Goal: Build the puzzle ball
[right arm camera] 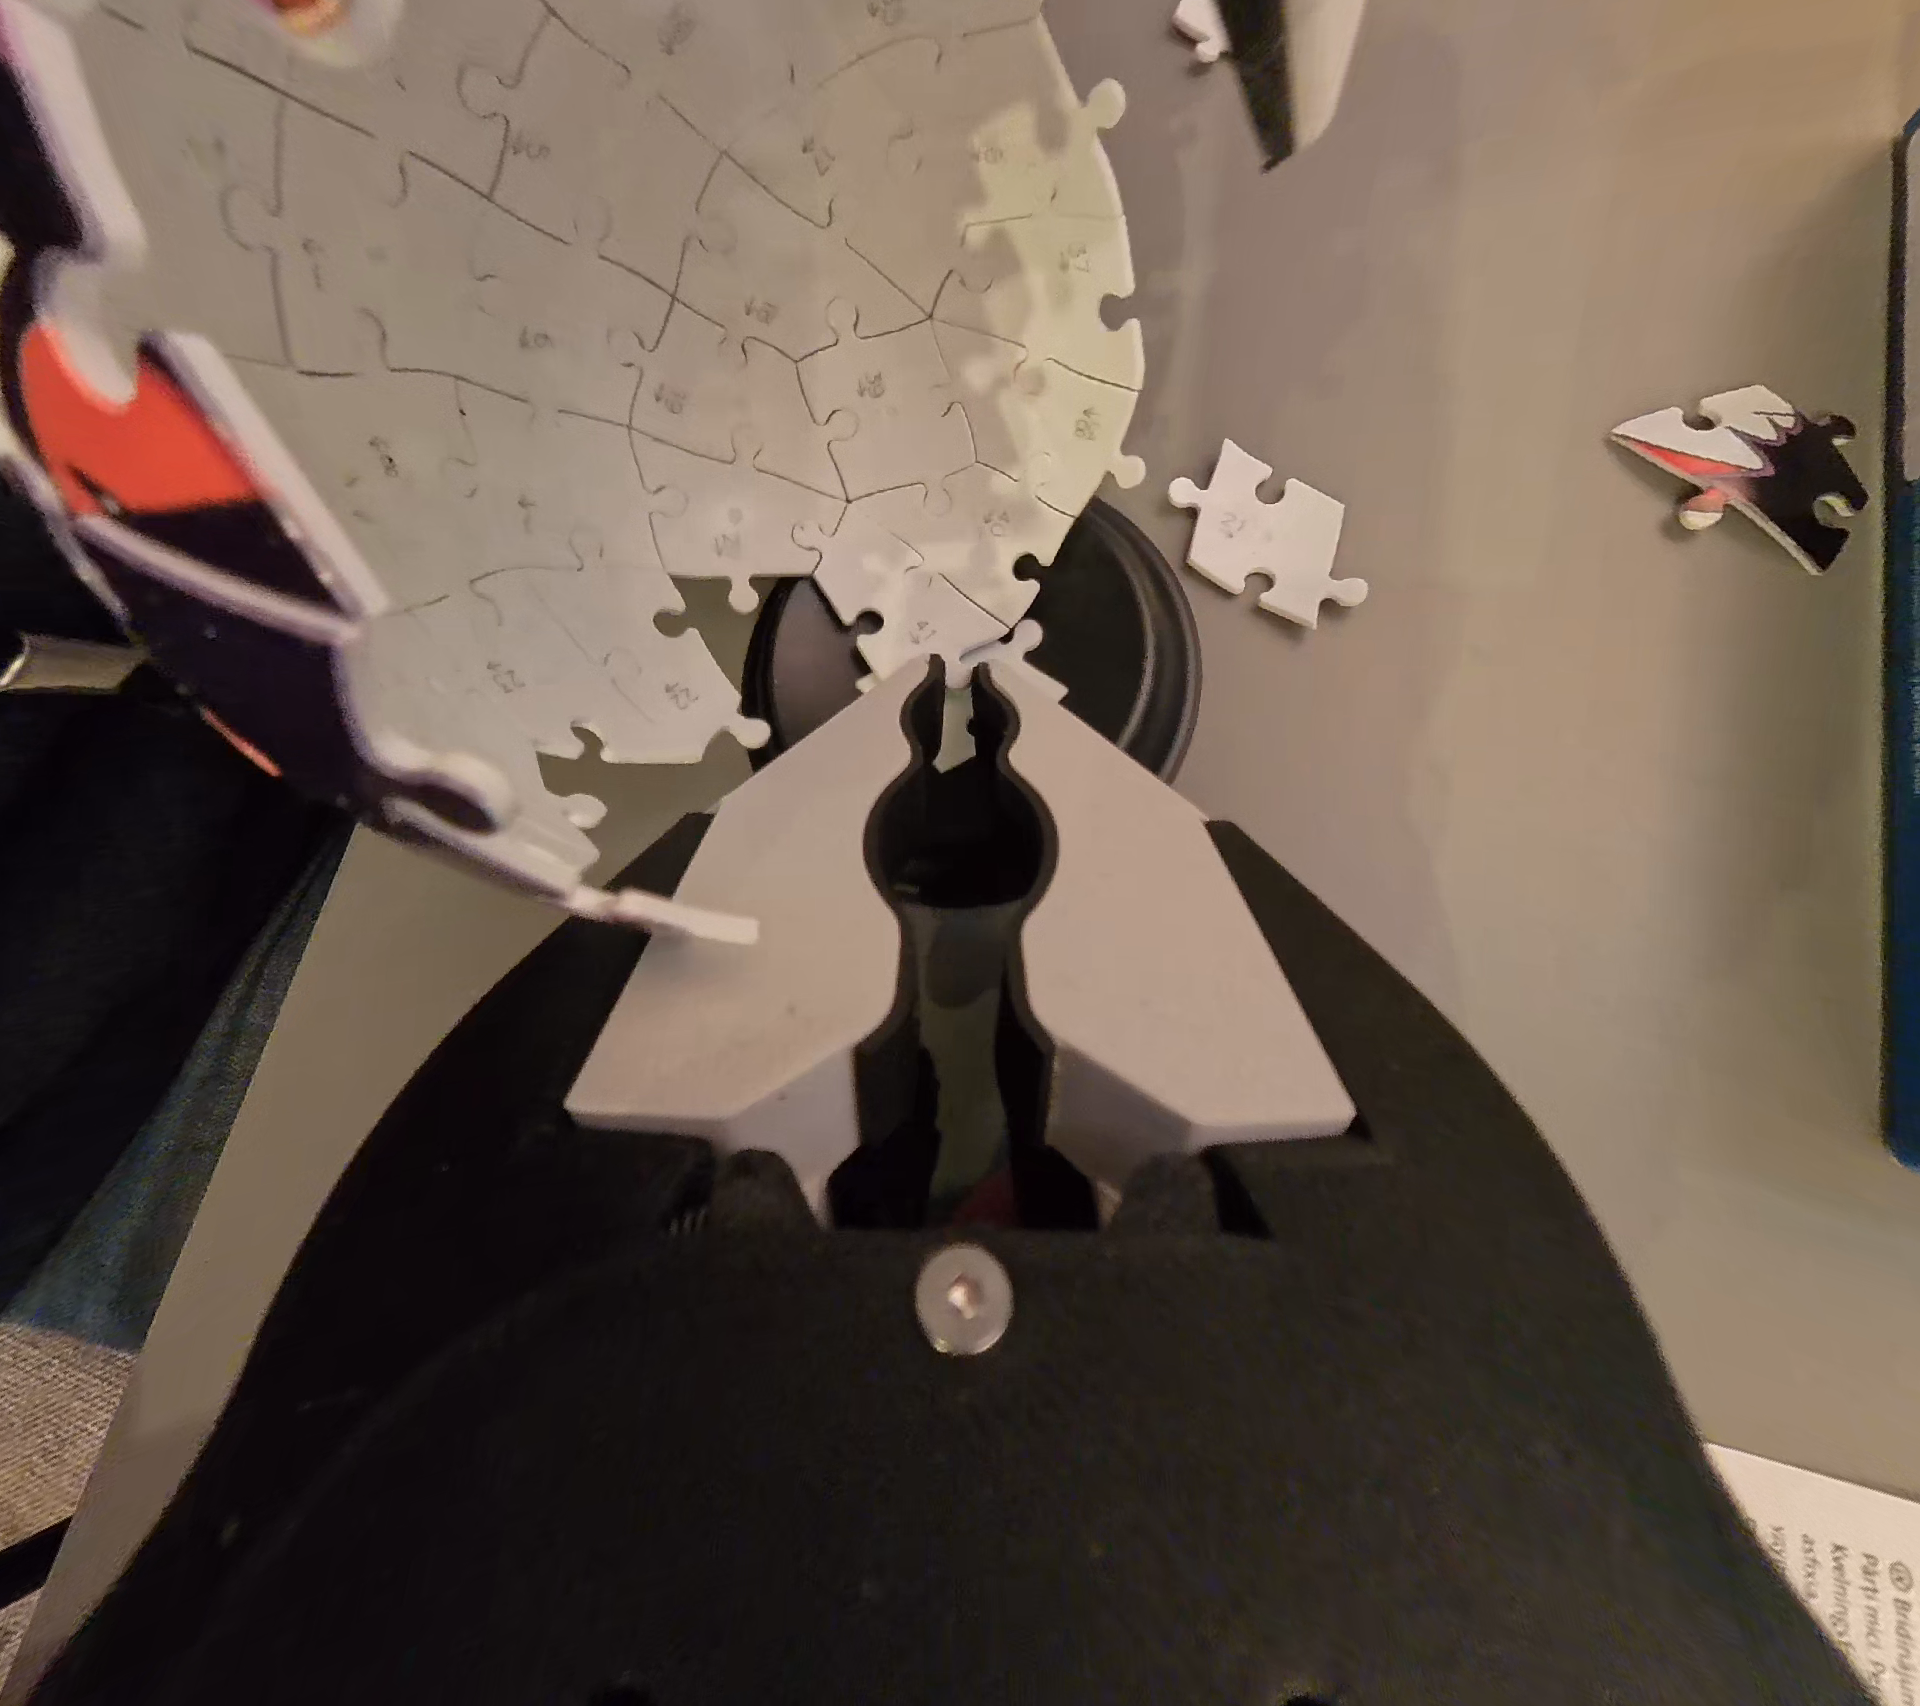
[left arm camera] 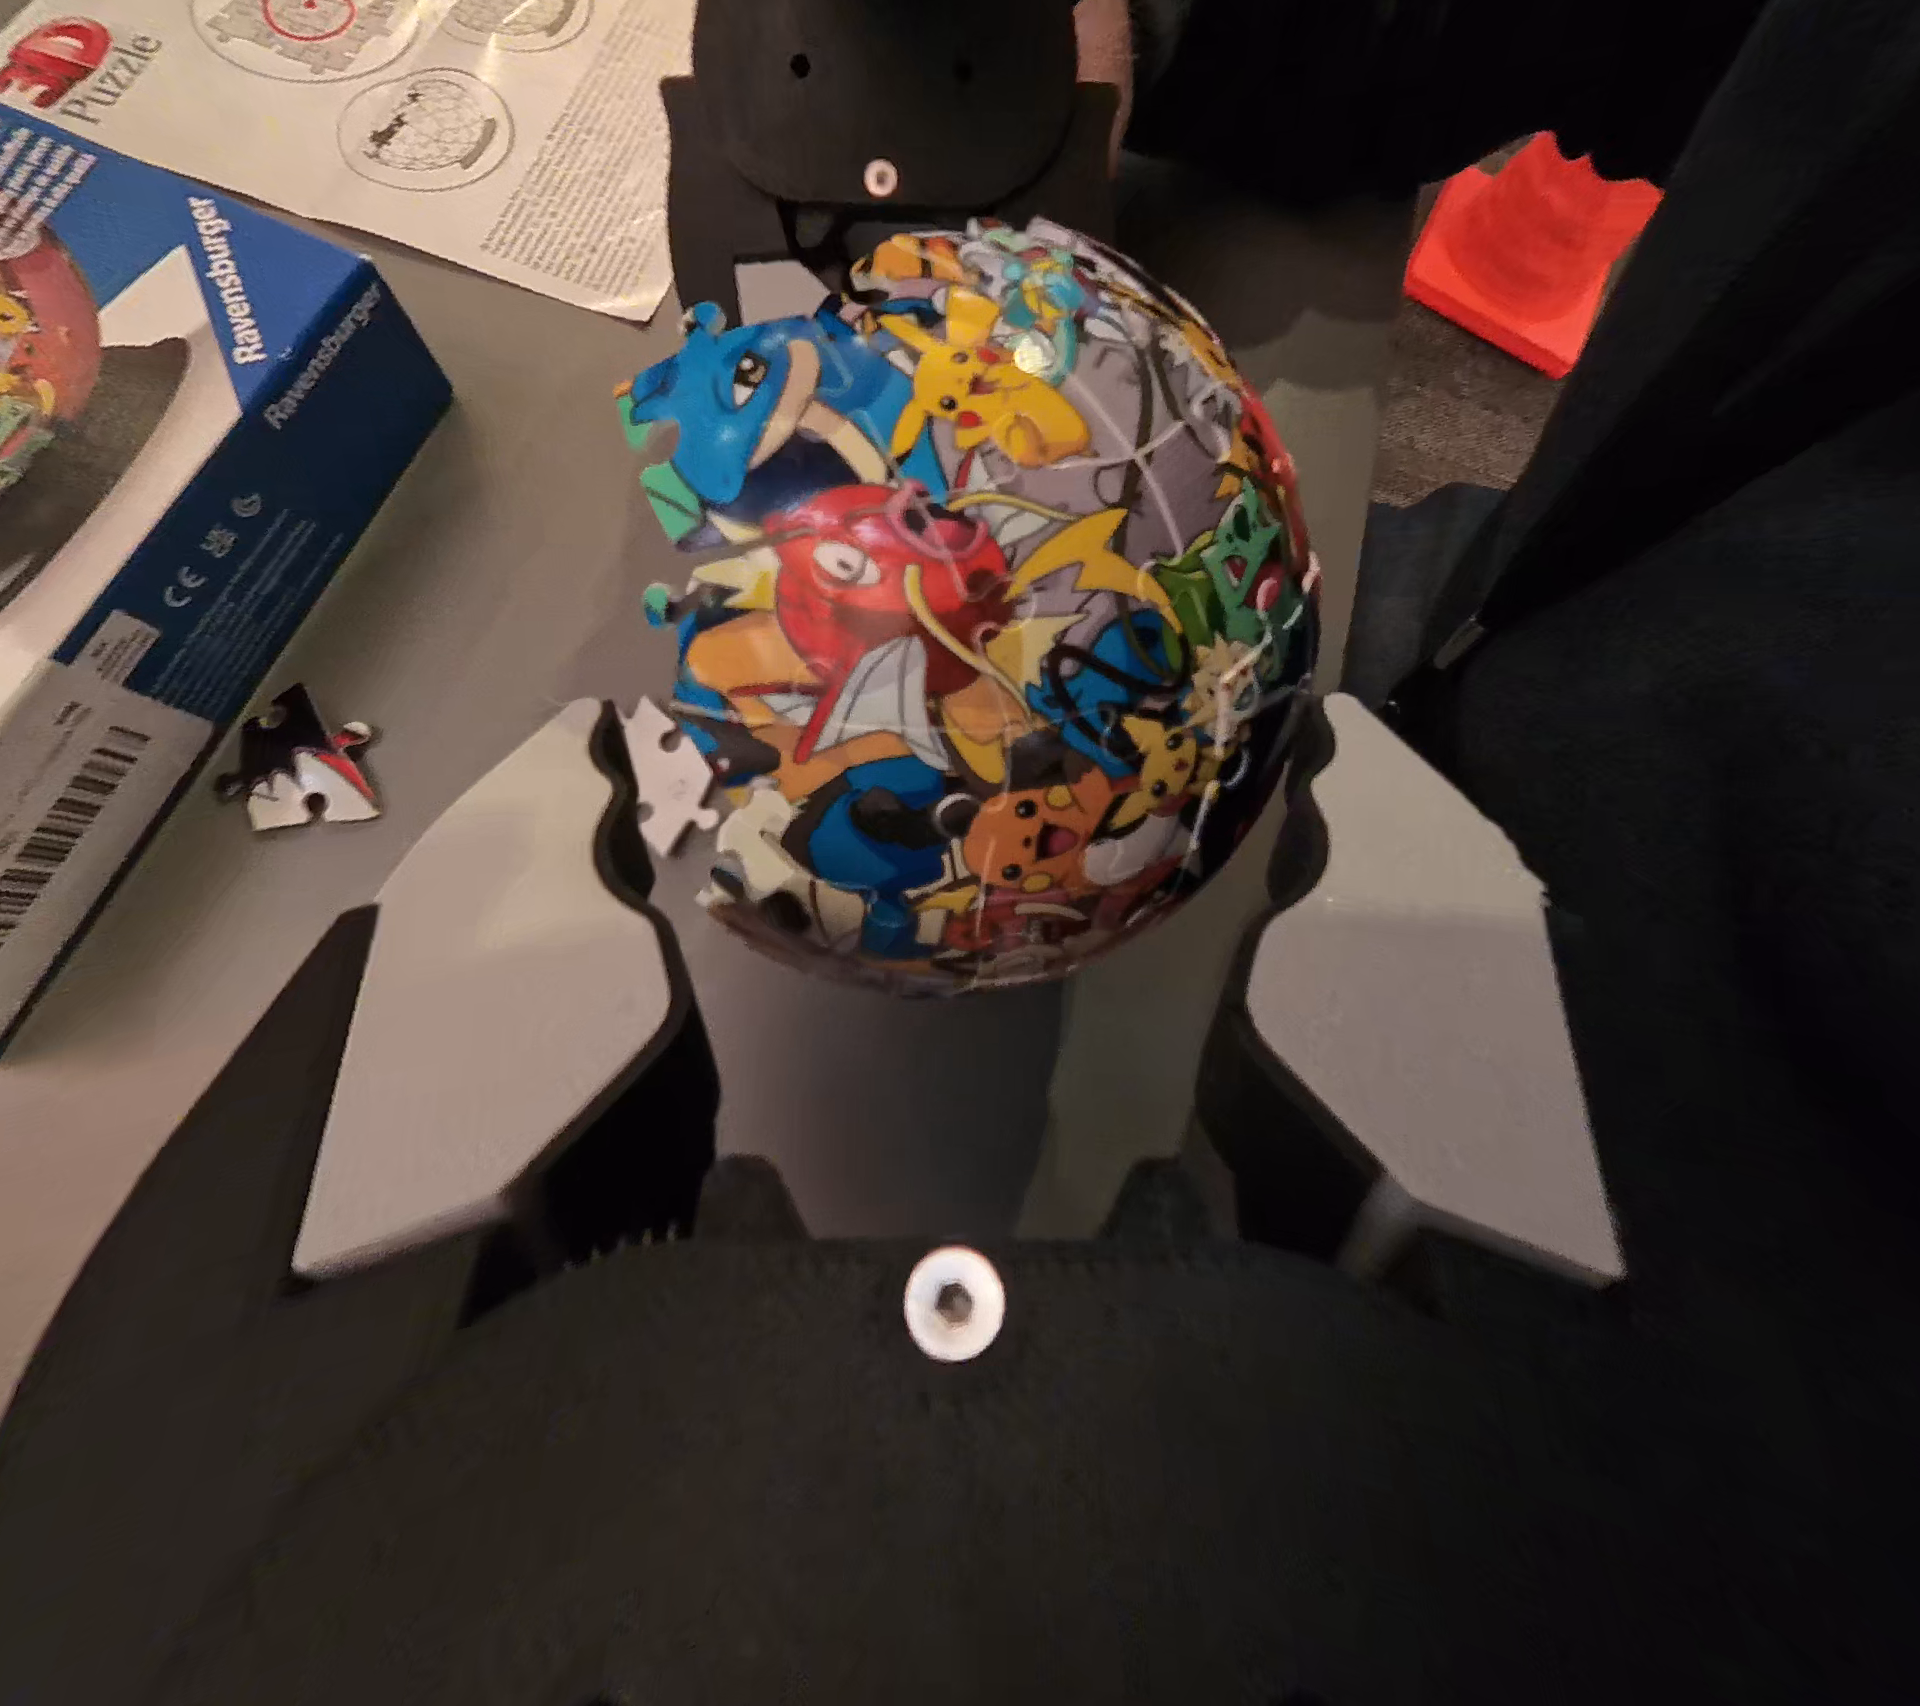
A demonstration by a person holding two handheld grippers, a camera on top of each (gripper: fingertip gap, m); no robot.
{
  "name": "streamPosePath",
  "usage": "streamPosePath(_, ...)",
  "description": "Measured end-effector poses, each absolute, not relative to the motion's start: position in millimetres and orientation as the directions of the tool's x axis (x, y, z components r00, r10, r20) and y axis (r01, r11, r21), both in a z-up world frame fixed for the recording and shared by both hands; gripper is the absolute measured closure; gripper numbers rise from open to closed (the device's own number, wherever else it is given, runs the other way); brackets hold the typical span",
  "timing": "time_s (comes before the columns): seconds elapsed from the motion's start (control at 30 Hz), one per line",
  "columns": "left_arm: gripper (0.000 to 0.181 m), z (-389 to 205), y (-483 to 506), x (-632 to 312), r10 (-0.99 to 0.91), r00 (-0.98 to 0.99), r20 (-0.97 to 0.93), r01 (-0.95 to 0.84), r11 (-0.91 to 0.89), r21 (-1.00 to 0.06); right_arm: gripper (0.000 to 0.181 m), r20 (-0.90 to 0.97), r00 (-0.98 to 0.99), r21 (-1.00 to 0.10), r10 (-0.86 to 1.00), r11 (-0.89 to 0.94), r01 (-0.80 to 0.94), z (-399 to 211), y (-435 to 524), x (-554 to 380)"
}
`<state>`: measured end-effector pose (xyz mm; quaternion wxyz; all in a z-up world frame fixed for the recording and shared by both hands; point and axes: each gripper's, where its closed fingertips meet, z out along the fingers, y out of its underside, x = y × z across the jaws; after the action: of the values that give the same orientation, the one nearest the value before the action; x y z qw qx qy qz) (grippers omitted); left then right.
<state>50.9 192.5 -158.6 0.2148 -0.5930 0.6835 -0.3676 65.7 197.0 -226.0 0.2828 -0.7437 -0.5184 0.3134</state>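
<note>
I have the ball (left arm camera: pixel 987 607) up off the bench (left arm camera: pixel 499 430), between my two grippers. Most of it is built. From the left view I see the bright picture side, round and nearly whole. From the right view I look into the white inside of the shell, and one side is open with a bumpy edge.

My left gripper (left arm camera: pixel 961 825) has its jaws apart, one on each side of the ball's lower part; I cannot tell if they touch it. My right gripper (right arm camera: pixel 961 669) has its jaws together, pinching the ball's edge.

A white piece (right arm camera: pixel 1268 539) and a dark piece (right arm camera: pixel 1756 477) lie loose on the bench. I think these must go in. The box (left arm camera: pixel 208 493) and paper (left arm camera: pixel 395 56) lie nearby.
</note>
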Motion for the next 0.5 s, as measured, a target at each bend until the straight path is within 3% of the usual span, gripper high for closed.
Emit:
streamPosePath(0.23,0.079,-157.7,184.9,51.4,-0.953,-0.251,0.171,-0.632,0.028,-0.774,0.178,-0.193,0.264,-0.742,0.945,-0.317,0.59,-225.8,197.4,65.4)
streamPosePath(0.5,0.08,-157.4,185.4,50.1,-0.937,-0.289,0.195,-0.637,0.036,-0.77,0.178,-0.203,0.253,-0.739,0.946,-0.317,0.594,-225.8,196.1,64.5)
